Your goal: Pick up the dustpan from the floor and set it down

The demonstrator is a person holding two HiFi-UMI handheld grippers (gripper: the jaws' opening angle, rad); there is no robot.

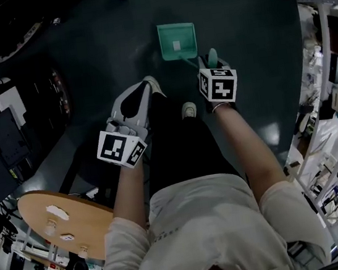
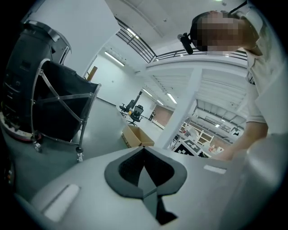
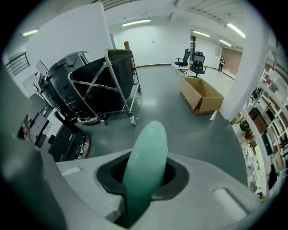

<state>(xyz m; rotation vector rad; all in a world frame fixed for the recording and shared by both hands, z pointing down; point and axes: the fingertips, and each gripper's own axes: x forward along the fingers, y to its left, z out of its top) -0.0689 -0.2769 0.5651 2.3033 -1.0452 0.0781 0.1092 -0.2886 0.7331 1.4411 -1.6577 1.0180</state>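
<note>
**Right jaws clamped on the dustpan handle, pan on the floor**

The head view looks down over the person's arms. The left gripper (image 1: 141,94) hangs at 9 o'clock of the legs; the right gripper (image 1: 209,66) is just past the right shoe (image 1: 188,110), at 1 o'clock. The green dustpan (image 1: 176,40) lies on the dark floor (image 1: 100,47) at 12 o'clock, its handle (image 1: 203,59) slanting back into the right gripper. A round wooden desk (image 1: 77,234) sits at 8 o'clock.

Only the right gripper view shows the grip. The right gripper (image 3: 144,179) has its jaws clenched around the pale green handle (image 3: 146,157), which rises between them. Beyond are a black folding cart (image 3: 108,83) at 10 o'clock and an open cardboard box (image 3: 202,95) at 2 o'clock, with office chairs (image 3: 193,58) farther off.

The left gripper view shows the left gripper (image 2: 146,175) with its jaws pressed together on nothing. The cart (image 2: 63,108) stands at 9 o'clock and the box (image 2: 137,137) lies past the jaws.
</note>
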